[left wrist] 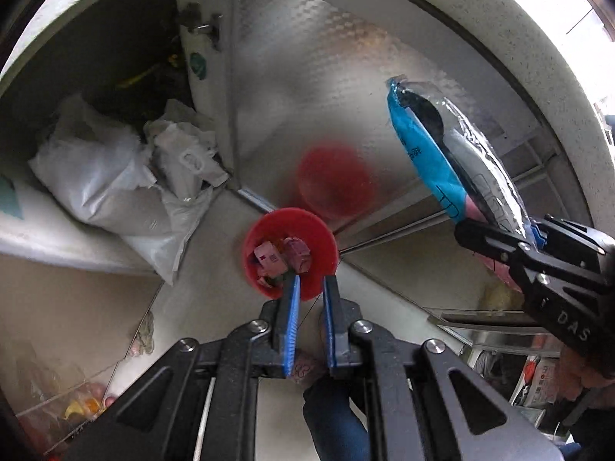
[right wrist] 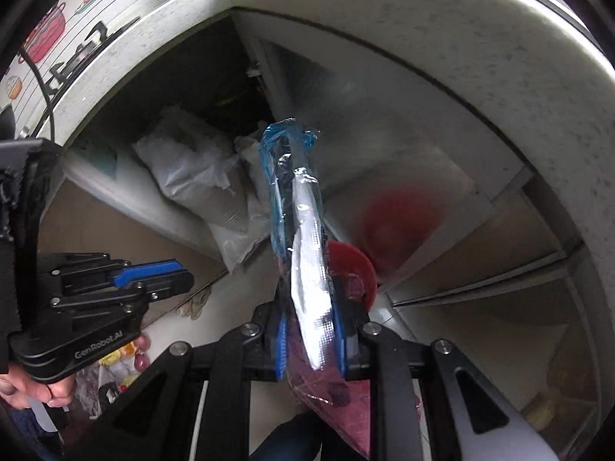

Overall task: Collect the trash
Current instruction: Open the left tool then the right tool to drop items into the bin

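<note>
The wrapper (right wrist: 303,238) in the right tongs (right wrist: 311,345) hides most of the red bin (right wrist: 353,265), whose reflection (right wrist: 399,215) on the metal door (right wrist: 384,123) is blurred

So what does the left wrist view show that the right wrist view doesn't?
Left wrist only: inside the red bin, with pink cartons already in it, and the left gripper empty, jaws nearly shut, above its near rim.

Right wrist only: the countertop with a stove, and the hand holding the left gripper.

Both: the bin on the floor, the blue and silver wrapper clamped in the right gripper, and white bags under the counter.
</note>
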`<action>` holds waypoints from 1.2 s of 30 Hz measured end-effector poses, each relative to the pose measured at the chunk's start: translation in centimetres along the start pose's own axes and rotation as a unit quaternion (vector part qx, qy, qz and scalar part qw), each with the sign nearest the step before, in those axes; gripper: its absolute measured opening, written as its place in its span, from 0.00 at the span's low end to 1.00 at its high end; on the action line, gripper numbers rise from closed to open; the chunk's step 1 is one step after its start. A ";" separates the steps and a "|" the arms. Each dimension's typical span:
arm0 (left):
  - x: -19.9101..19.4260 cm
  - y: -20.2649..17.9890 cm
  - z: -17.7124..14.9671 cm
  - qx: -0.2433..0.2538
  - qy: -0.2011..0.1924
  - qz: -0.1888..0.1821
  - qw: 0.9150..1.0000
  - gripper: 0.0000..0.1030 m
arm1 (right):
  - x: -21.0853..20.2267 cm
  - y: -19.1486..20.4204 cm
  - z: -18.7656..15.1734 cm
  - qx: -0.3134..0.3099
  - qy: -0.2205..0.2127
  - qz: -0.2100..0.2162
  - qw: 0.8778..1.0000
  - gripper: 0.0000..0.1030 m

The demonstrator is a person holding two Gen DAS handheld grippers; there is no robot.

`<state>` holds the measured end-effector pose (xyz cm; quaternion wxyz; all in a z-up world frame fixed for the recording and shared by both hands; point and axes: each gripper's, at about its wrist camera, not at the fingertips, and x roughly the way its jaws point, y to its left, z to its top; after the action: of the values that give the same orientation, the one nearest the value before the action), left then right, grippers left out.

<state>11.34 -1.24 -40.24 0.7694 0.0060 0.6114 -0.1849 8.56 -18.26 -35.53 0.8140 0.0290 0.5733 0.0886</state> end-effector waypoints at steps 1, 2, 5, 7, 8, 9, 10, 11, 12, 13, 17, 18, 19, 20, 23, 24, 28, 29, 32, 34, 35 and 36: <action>0.4 0.1 0.3 0.004 -0.001 0.002 1.000 0.11 | -0.2 -0.1 0.1 0.003 -0.005 -0.005 1.000 0.17; 0.4 0.2 0.5 0.005 0.000 0.007 1.000 0.12 | -0.3 -0.3 0.0 0.005 -0.007 -0.010 1.000 0.17; -0.2 0.5 1.1 -0.001 -0.006 0.003 1.000 0.35 | -0.3 -0.3 0.0 0.010 0.002 -0.012 1.000 0.17; -0.9 0.5 1.2 -0.003 -0.009 -0.003 1.000 0.60 | -0.2 -0.4 0.1 0.007 0.006 -0.012 1.000 0.17; -1.3 0.5 1.2 -0.001 -0.010 -0.002 1.000 0.64 | -0.2 -0.3 0.2 0.006 0.009 -0.011 1.000 0.17; -1.6 0.5 1.1 0.002 -0.011 0.002 1.000 0.70 | -0.1 -0.3 0.3 0.006 0.012 -0.011 1.000 0.17; -1.9 0.5 1.0 0.004 -0.013 0.006 1.000 0.76 | 0.2 -0.4 0.3 0.008 0.017 -0.008 1.000 0.17; -2.2 0.6 0.9 0.005 -0.014 0.008 1.000 0.78 | 0.6 -0.2 0.6 0.010 0.020 -0.004 1.000 0.17; -2.4 0.7 0.8 0.004 -0.016 0.011 1.000 0.81 | 0.9 -0.1 0.8 0.010 0.020 0.001 1.000 0.17; -2.7 1.0 0.6 0.001 -0.019 0.015 1.000 0.83 | 0.9 0.0 0.8 0.005 0.021 0.000 1.000 0.17; -3.1 2.3 0.0 -0.020 -0.024 0.016 0.999 1.00 | 1.7 1.0 1.2 -0.017 0.028 0.007 0.999 0.17; -3.1 2.6 -0.2 -0.027 -0.027 0.019 0.999 1.00 | 1.9 1.1 1.2 -0.025 0.031 0.007 0.999 0.17; -3.1 2.9 -0.3 -0.031 -0.027 0.022 0.999 1.00 | 2.2 1.3 1.2 -0.030 0.034 0.008 0.999 0.17; -3.1 3.1 -0.4 -0.034 -0.027 0.024 0.999 1.00 | 2.3 1.3 1.0 -0.035 0.036 0.009 0.999 0.17; -2.8 3.7 -0.9 -0.039 -0.024 0.035 0.998 1.00 | 3.1 1.3 0.8 -0.049 0.047 0.004 0.998 0.17; -2.8 3.9 -1.0 -0.038 -0.025 0.039 0.998 1.00 | 3.6 1.4 0.8 -0.055 0.050 0.005 0.997 0.17; -1.8 4.8 -1.6 -0.051 -0.017 0.048 0.997 1.00 | 6.4 1.9 0.6 -0.079 0.066 -0.003 0.995 0.17; -1.5 5.1 -1.7 -0.056 -0.015 0.050 0.997 1.00 | 6.9 2.0 0.5 -0.083 0.069 -0.004 0.994 0.17; -0.5 5.9 -2.1 -0.067 -0.010 0.052 0.996 1.00 | 8.5 2.3 0.2 -0.096 0.074 -0.007 0.993 0.17; 0.2 6.3 -2.2 -0.077 -0.008 0.054 0.996 1.00 | 9.4 2.4 0.0 -0.101 0.078 -0.011 0.992 0.17; 0.4 6.5 -2.3 -0.080 -0.007 0.053 0.995 1.00 | 10.0 2.3 0.0 -0.103 0.082 -0.017 0.991 0.20; 0.7 6.7 -2.4 -0.084 -0.006 0.052 0.995 1.00 | 10.4 2.3 -0.1 -0.106 0.085 -0.021 0.991 0.32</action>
<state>11.22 5.40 -42.95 0.7795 -0.0280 0.6188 -0.0927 11.58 -14.15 -44.91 0.7626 -0.0769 0.6283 0.1337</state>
